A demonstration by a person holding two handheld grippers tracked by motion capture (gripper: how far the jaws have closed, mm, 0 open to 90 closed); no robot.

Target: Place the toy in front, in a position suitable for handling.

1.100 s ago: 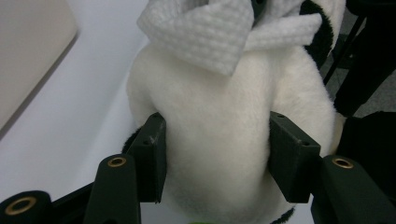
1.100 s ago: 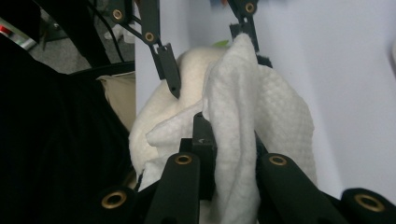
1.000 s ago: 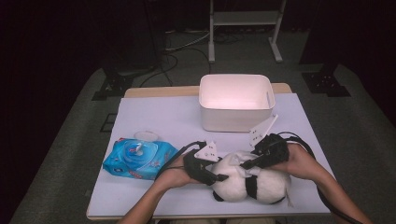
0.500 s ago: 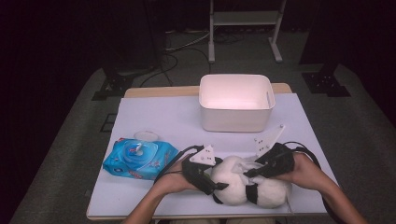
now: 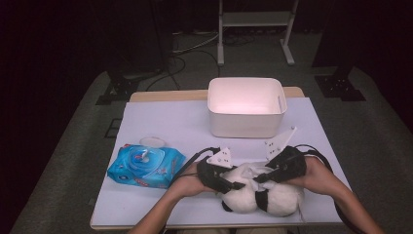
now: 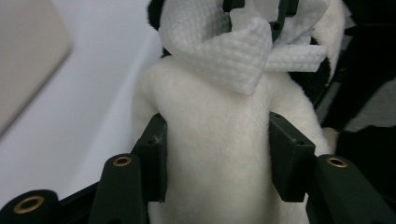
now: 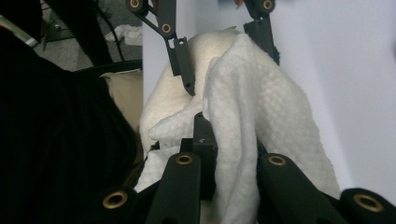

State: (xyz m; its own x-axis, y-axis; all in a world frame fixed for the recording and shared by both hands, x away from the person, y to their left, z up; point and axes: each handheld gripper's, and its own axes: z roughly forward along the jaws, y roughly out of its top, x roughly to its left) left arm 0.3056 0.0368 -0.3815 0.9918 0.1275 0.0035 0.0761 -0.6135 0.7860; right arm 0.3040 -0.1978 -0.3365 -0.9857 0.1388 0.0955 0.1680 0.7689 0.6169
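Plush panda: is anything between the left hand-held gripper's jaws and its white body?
Nothing visible. The left hand-held gripper has a jaw on each side of the plush panda, against the fur. The wipe lies higher up, held by the right hand-held gripper.

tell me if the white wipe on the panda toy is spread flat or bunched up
Bunched up. The wipe hangs in folds over the panda toy, pinched in the right gripper; the left gripper view shows it creased and doubled over.
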